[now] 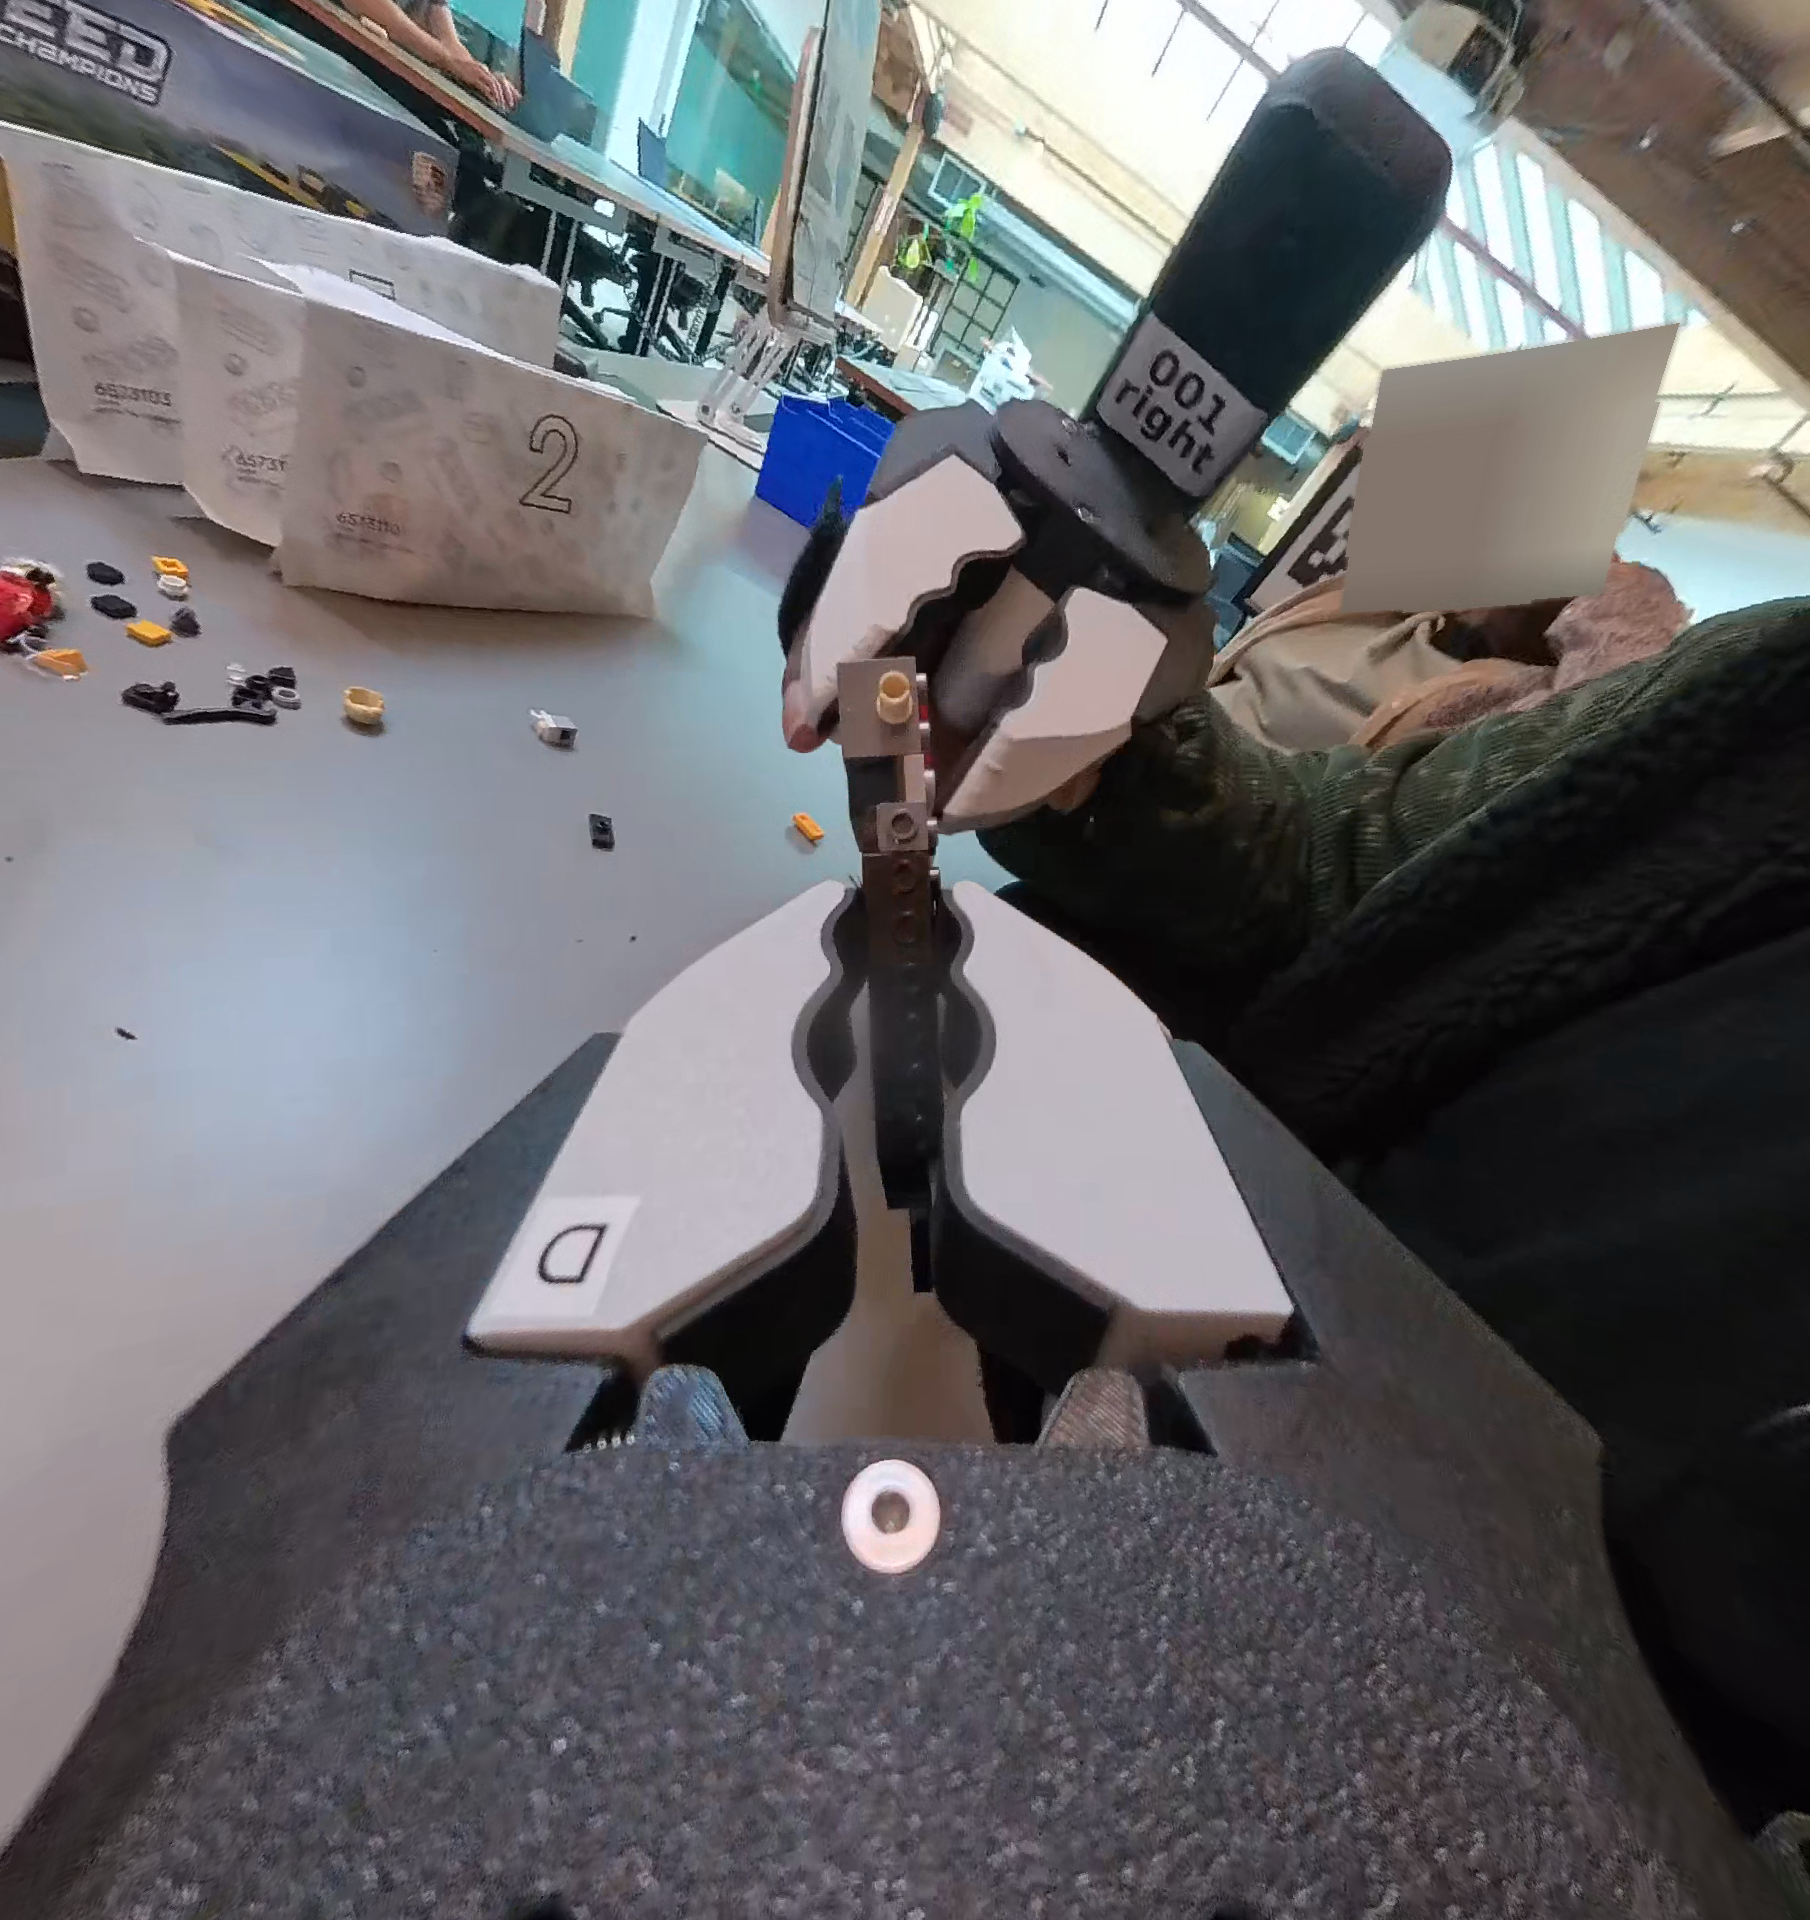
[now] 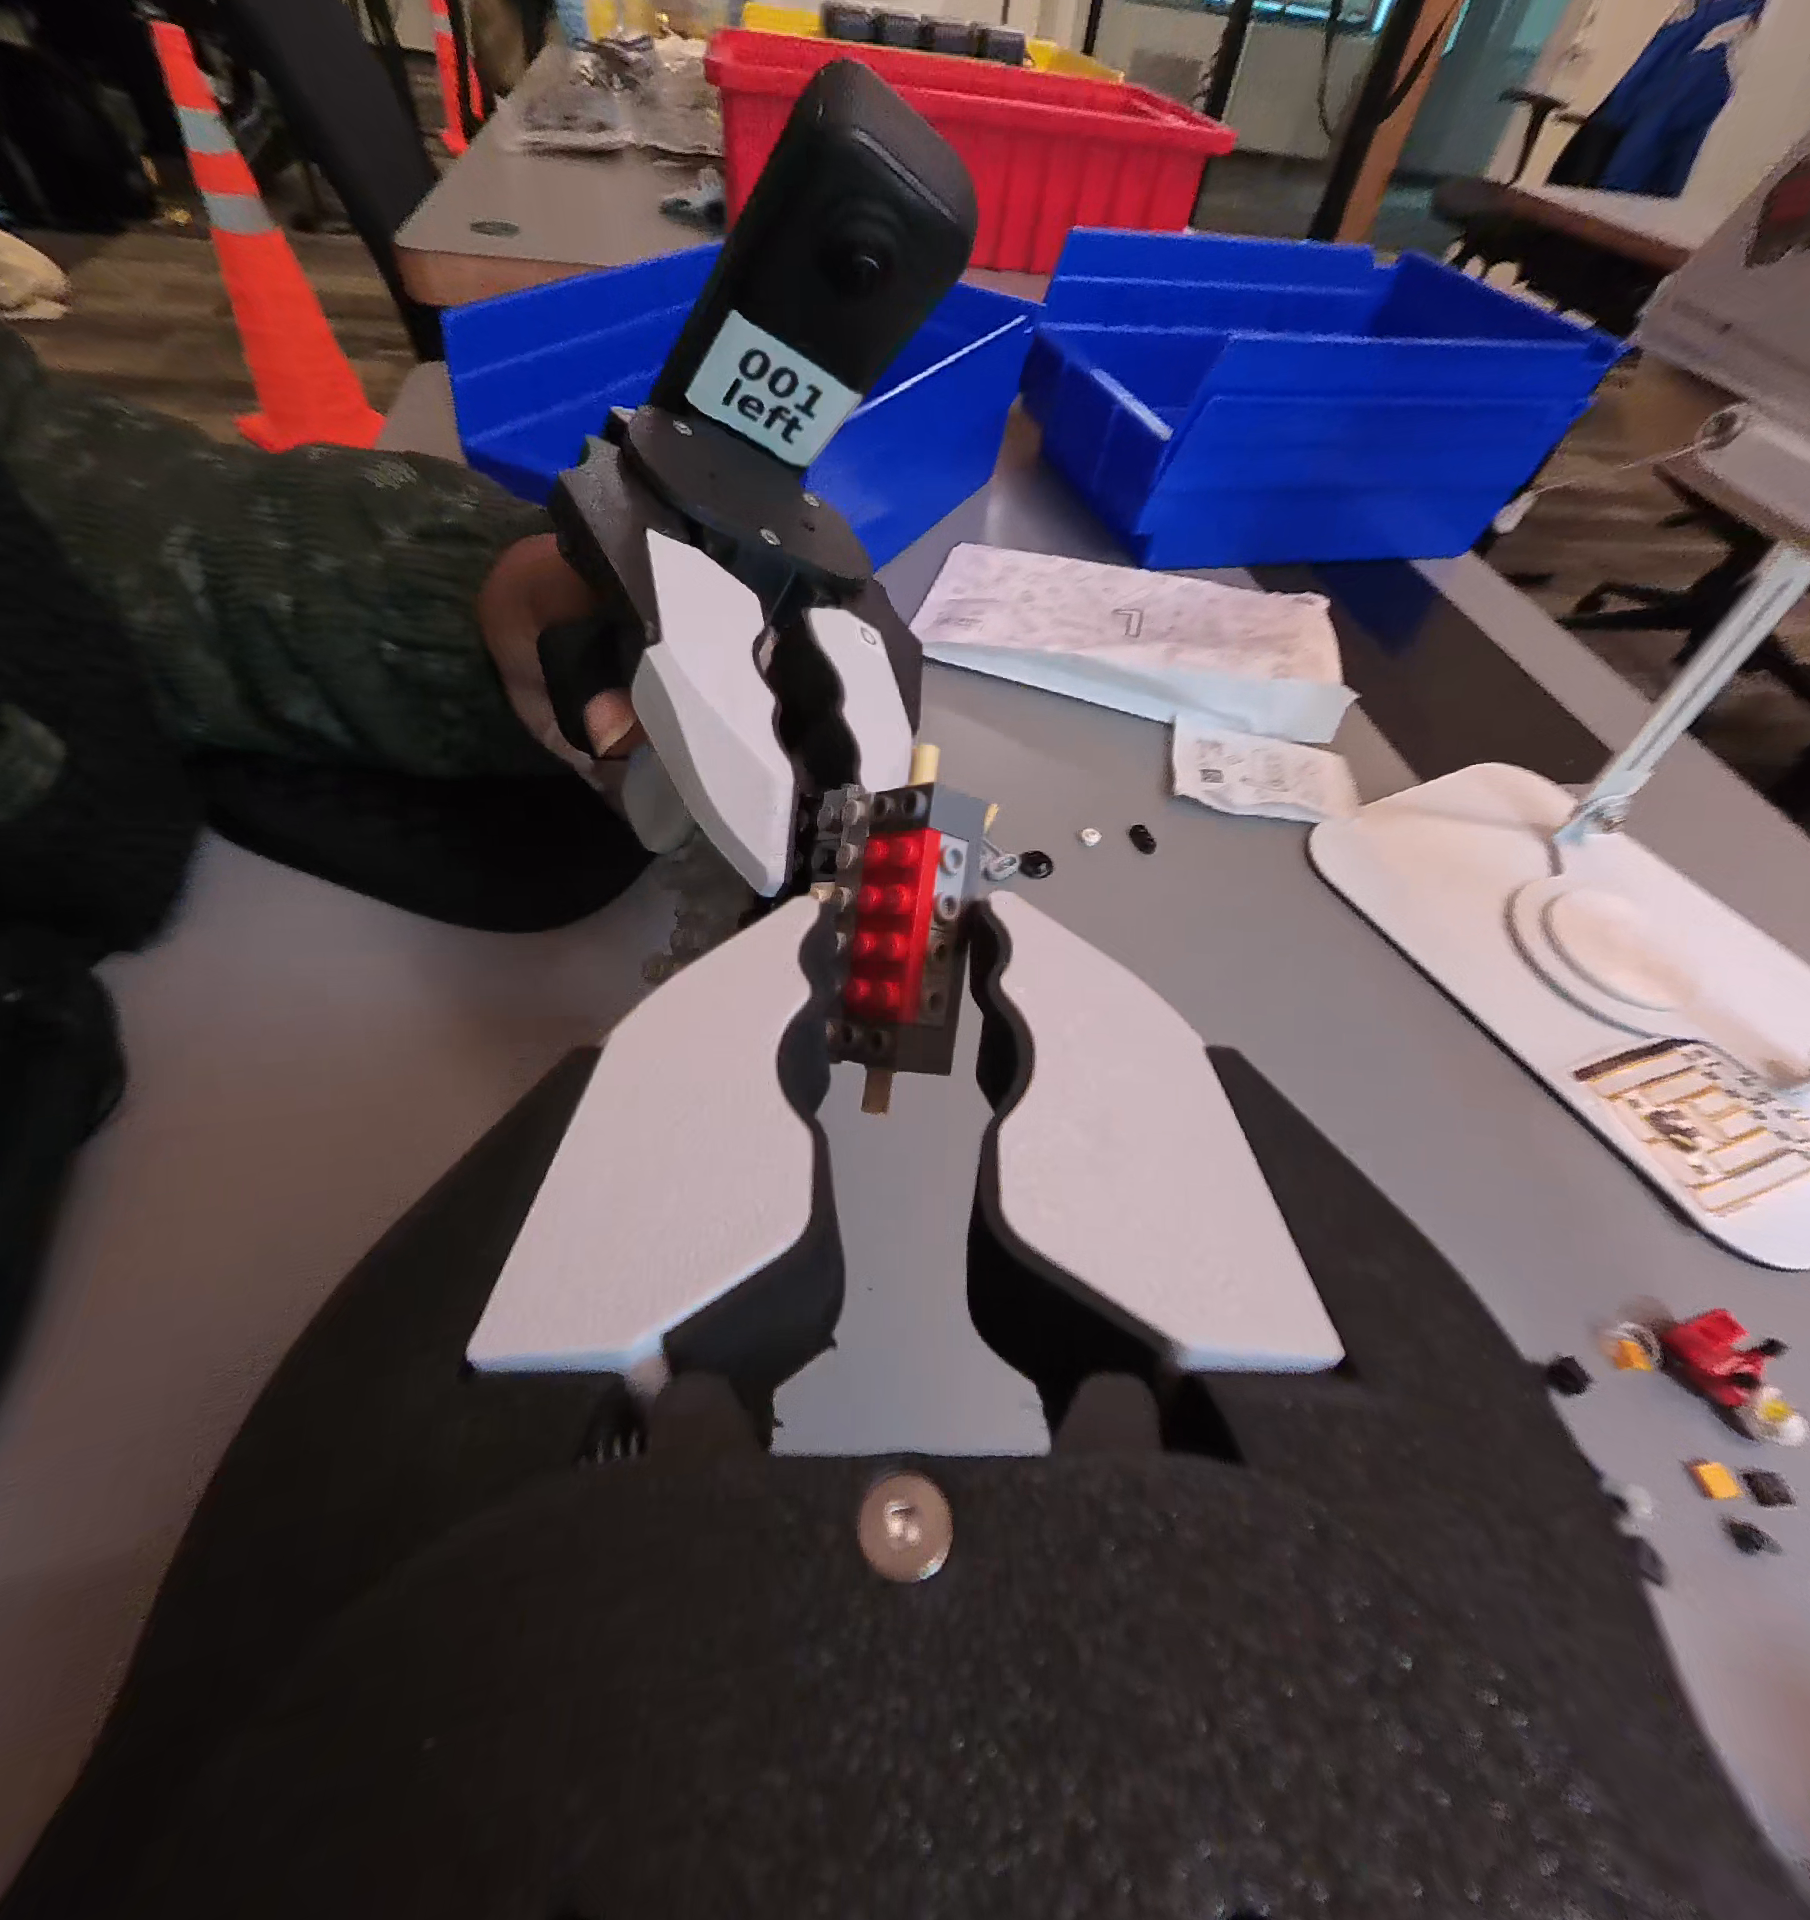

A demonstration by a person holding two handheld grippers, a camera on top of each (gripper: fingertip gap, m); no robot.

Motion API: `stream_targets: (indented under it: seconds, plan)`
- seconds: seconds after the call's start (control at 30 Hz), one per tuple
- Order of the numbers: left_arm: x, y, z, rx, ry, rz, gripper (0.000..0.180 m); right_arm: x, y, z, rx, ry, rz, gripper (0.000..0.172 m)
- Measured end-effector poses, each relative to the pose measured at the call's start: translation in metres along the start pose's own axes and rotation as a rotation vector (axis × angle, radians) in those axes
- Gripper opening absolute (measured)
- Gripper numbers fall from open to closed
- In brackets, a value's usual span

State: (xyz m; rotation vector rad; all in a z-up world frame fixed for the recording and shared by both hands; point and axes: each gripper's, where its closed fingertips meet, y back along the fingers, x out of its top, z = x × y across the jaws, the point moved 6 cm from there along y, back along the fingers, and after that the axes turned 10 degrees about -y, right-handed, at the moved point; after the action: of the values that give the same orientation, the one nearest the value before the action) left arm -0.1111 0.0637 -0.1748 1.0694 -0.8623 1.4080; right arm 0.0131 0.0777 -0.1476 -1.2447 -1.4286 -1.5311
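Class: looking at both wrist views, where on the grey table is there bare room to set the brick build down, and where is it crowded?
Bare: the grey table between the scattered small pieces and the left gripper, and the stretch left of the right gripper. Crowded: the paper bags, blue bins, white lamp base and loose parts.
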Motion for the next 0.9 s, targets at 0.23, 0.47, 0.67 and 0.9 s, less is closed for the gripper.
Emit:
stream_targets:
  seconds: [0.23,0.47,0.67,0.9]
  plan:
    - [-0.004,-0.003,0.004,-0.038,-0.040,-0.068,0.023,-0.003,-0.002,-0.009,0.002,0.074,-0.067,0.019]
    - [-0.006,-0.005,0.008,0.000,-0.124,-0.127,0.014,-0.003,-0.005,-0.017,0.002,0.155,-0.067,0.019]
    - [-0.008,-0.006,0.005,0.039,-0.105,-0.150,0.014,0.002,-0.002,-0.024,-0.085,0.318,-0.042,0.020]
    - [-0.011,-0.007,-0.001,0.076,-0.012,-0.160,0.014,-0.005,-0.010,-0.019,-0.175,0.330,-0.103,0.013]
